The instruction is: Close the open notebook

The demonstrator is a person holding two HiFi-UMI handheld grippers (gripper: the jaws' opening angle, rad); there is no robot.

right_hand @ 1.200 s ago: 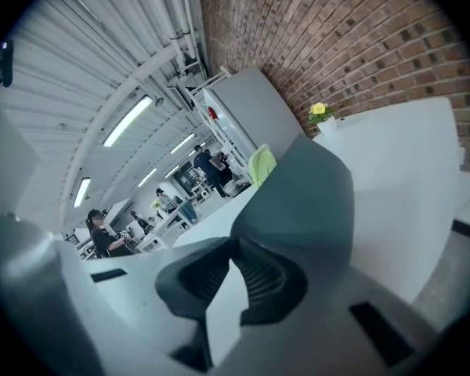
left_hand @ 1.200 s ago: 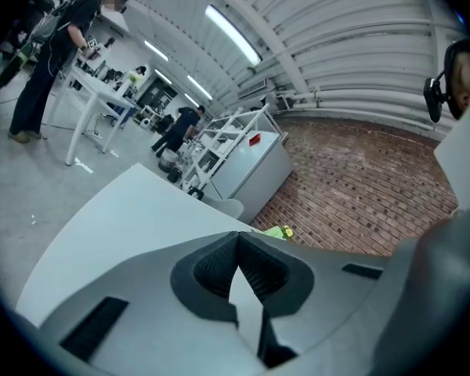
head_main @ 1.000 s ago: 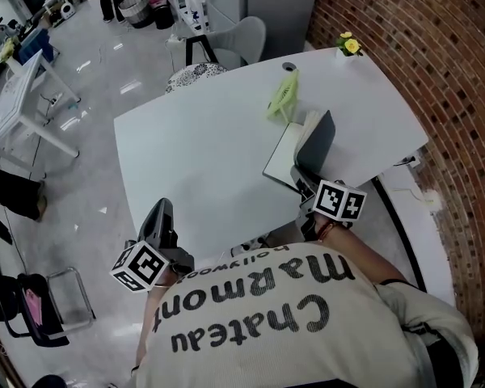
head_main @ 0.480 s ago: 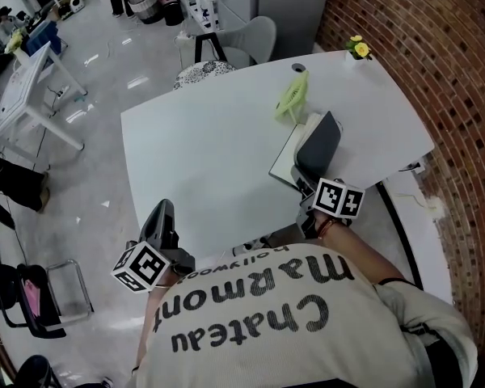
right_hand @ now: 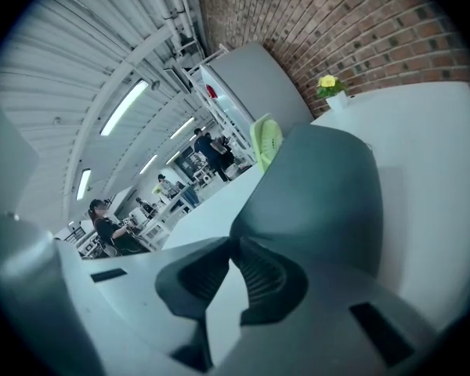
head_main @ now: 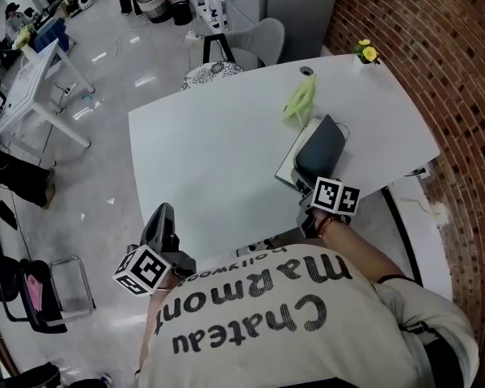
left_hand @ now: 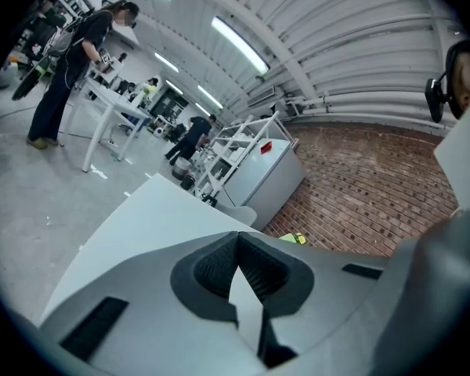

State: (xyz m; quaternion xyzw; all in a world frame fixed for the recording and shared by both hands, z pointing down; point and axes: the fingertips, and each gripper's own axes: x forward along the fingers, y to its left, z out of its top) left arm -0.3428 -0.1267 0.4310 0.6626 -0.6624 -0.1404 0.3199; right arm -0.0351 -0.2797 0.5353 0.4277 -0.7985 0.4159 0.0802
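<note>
While the notebook [head_main: 293,162] lies near the right edge of the worktop [head_main: 210,152], by the green fan [head_main: 297,102], its dark cover [head_main: 319,145] stands tilted over the pages — not shut yet. Right hand-held gripper [head_main: 309,183] looks nipped narrow on the cover's near edge, I'd judge to steer it down rather than let it drop. Left hand-held gripper [head_main: 163,219] — jaws together, empty, parked off the near-left corner, out of the way.

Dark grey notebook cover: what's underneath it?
White pages show in a strip along the left edge of the tilted dark grey notebook cover. The remaining pages are covered by it.
</note>
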